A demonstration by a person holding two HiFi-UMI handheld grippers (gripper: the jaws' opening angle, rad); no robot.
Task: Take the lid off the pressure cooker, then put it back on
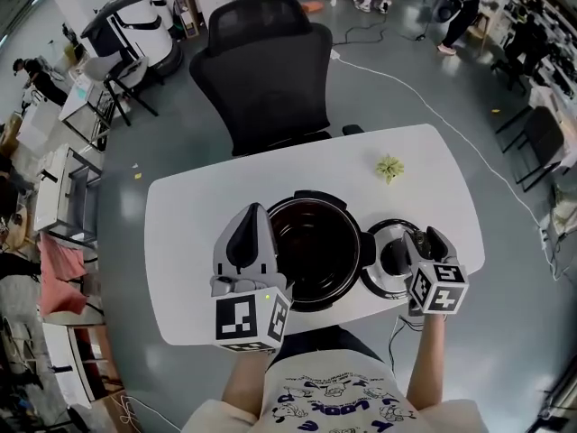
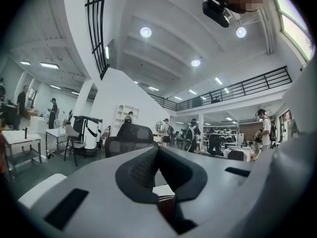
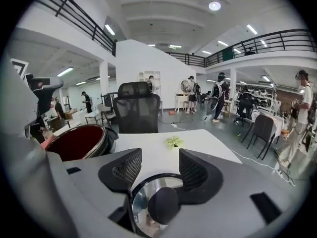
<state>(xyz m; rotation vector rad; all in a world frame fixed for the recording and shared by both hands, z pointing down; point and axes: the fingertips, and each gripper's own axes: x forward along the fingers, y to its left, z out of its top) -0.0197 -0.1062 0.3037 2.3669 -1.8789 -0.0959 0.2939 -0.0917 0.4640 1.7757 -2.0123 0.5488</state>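
Observation:
The open pressure cooker pot (image 1: 315,246), dark inside, stands in the middle of the white table (image 1: 194,206). Its shiny lid (image 1: 377,273) with a black knob (image 1: 394,258) lies flat on the table just right of the pot. My right gripper (image 1: 419,242) hangs over the lid, open. In the right gripper view, the fingers (image 3: 198,170) stand on either side of the knob (image 3: 163,205) without touching it, and the pot (image 3: 74,142) shows at left. My left gripper (image 1: 251,215) sits shut beside the pot's left rim, holding nothing visible; its fingers (image 2: 138,170) meet.
A black office chair (image 1: 266,70) stands at the table's far side. A small green plant (image 1: 389,167) sits on the table beyond the lid. A white cable (image 1: 433,106) runs across the floor at right. People and desks are far off.

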